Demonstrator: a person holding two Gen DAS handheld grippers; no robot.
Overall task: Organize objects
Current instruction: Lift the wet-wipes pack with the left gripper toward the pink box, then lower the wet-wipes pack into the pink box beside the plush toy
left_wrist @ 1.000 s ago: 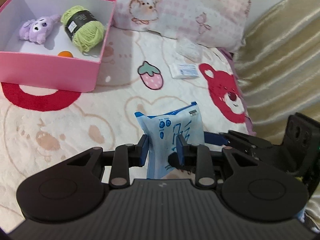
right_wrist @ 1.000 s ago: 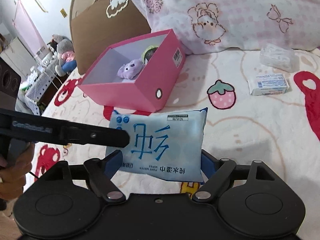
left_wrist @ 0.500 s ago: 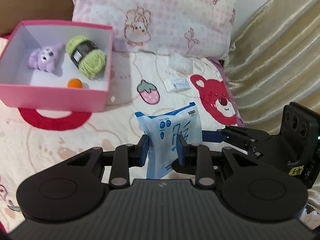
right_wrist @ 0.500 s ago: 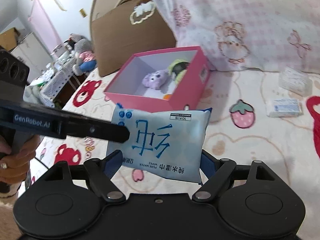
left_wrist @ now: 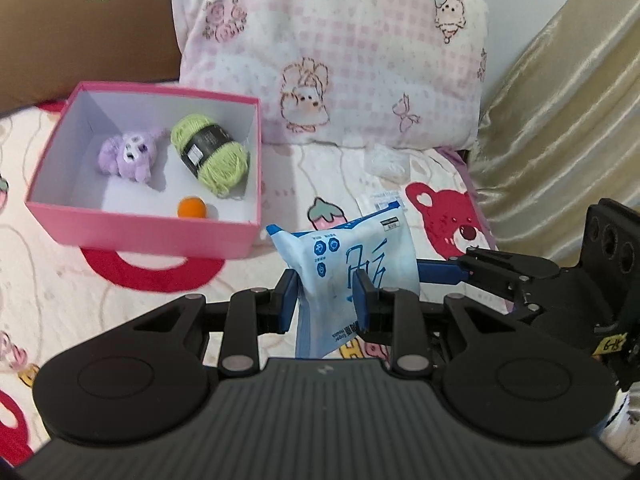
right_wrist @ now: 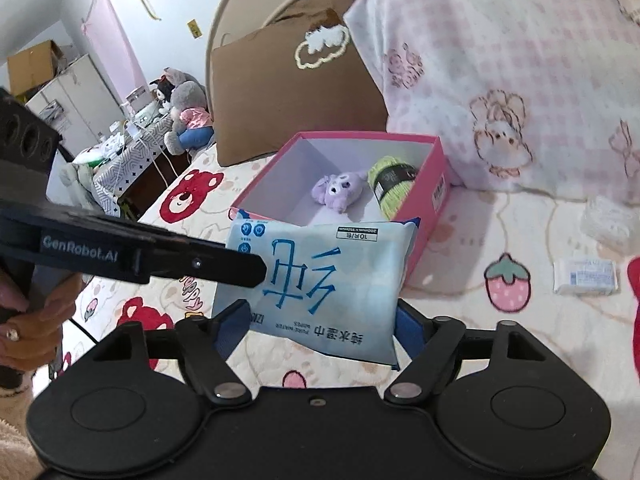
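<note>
Spreading under everything, the cartoon-printed fleece bed [left_wrist: 132, 312] leaves open room between its curtained right edge and the pink square cardboard box [left_wrist: 152, 232] beside the pillow. Lifted clear of the bed, near the box's front corner, the pale-blue soft pack of wet wipes [left_wrist: 352, 264] hangs. The left gripper [left_wrist: 324, 300] pinches it narrowly; the right gripper [right_wrist: 316, 320], jaws just closing, spans its width, probably steadying a floppy load.
</note>
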